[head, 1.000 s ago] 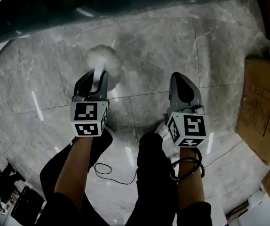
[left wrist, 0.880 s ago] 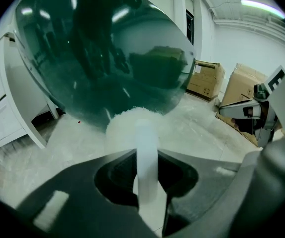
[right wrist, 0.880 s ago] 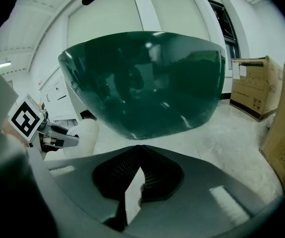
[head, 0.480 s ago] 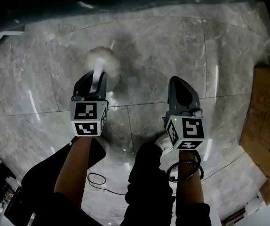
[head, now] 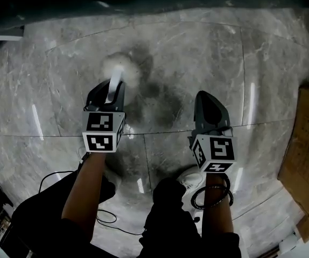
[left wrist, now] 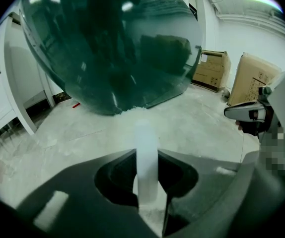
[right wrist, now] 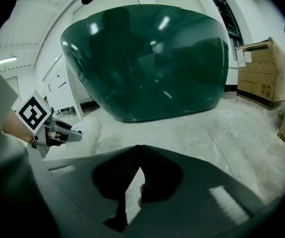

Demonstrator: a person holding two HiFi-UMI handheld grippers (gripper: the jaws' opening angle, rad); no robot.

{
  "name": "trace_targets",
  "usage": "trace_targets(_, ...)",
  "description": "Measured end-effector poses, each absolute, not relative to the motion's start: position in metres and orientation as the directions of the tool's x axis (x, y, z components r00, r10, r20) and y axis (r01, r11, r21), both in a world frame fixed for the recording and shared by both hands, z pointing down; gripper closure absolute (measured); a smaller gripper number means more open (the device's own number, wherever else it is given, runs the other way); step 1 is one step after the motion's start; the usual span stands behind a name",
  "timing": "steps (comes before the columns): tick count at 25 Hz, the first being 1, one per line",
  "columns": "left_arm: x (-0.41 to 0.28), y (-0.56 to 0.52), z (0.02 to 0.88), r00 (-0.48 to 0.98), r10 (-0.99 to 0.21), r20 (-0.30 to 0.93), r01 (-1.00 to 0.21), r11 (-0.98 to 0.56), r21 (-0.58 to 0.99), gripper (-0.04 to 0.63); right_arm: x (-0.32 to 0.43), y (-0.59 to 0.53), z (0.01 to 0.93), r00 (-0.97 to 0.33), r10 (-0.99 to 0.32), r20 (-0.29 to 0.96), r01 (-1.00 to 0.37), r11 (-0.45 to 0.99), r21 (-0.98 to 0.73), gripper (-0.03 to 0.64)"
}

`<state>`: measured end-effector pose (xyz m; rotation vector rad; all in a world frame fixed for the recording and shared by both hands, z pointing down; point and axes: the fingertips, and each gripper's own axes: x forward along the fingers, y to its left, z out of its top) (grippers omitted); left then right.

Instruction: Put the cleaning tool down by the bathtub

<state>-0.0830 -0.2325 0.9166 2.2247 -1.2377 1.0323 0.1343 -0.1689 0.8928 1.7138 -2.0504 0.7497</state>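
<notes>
Now the left gripper [head: 111,89] has its jaws squeezed tight on the thin stick of the white cleaning tool [head: 120,66]. The tool's fluffy head sticks out past the jaw tips, close to the big, round, dark green bathtub [left wrist: 112,43]. I think the tool is light. The stick looks stiff and smooth, so it is the best place to hold. The head looks soft. The right gripper [head: 209,100] has its jaws closed on nothing.
</notes>
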Motion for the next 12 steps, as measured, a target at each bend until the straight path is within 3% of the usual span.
trace_targets(12,-0.075,-0.246,0.941,0.331,-0.581,0.744,-0.853,-0.522,-0.028,0.508,0.144,-0.177,0.927,-0.201,-0.801,0.564,-0.977,0.121,-0.176,0.6)
